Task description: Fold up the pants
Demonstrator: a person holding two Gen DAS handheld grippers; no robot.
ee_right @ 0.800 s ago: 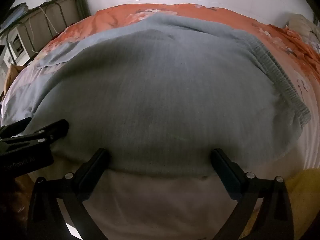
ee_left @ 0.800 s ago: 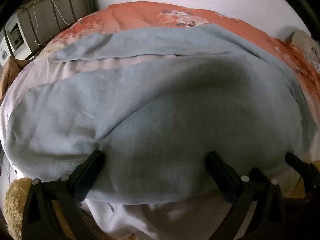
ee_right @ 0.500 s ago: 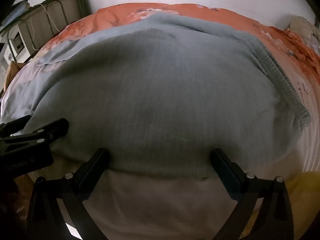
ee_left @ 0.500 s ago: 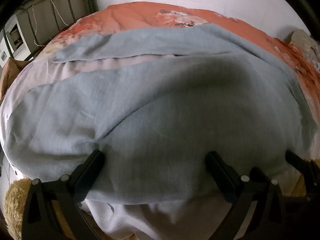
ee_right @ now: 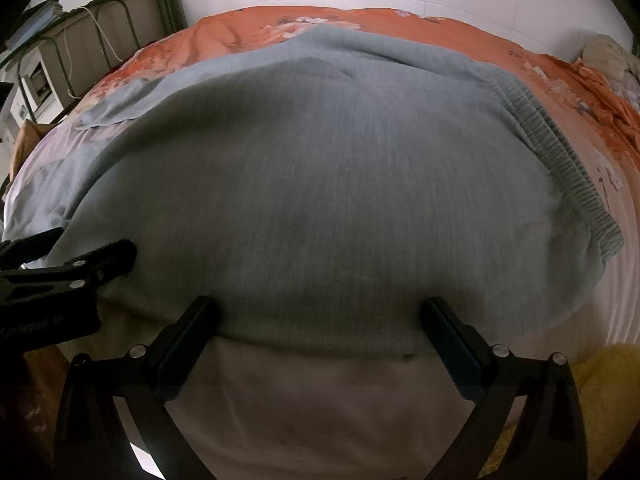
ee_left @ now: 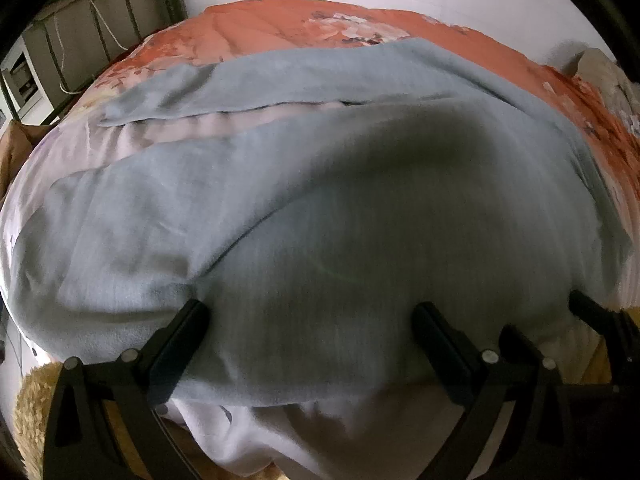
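Grey-blue knit pants [ee_left: 320, 208] lie spread flat on the bed, legs running left and the ribbed waistband [ee_right: 568, 160] at the right. My left gripper [ee_left: 308, 316] is open, its two fingers wide apart over the near edge of the near leg. My right gripper [ee_right: 320, 312] is open too, fingers wide apart at the near hem of the seat area. The left gripper also shows in the right wrist view [ee_right: 80, 264] at the left, and the right gripper's finger shows in the left wrist view [ee_left: 592, 312] at the far right. Neither holds cloth.
The bed has an orange floral quilt [ee_left: 280, 28] at the back and a pale sheet [ee_right: 320, 408] at the front edge. A metal rack [ee_right: 100, 32] stands at the back left against white wall tiles. A pillow [ee_right: 608, 52] lies at the far right.
Both grippers have drifted very slightly; the view of the pants shifted a little. Fingers stay wide apart and the pants have not moved.
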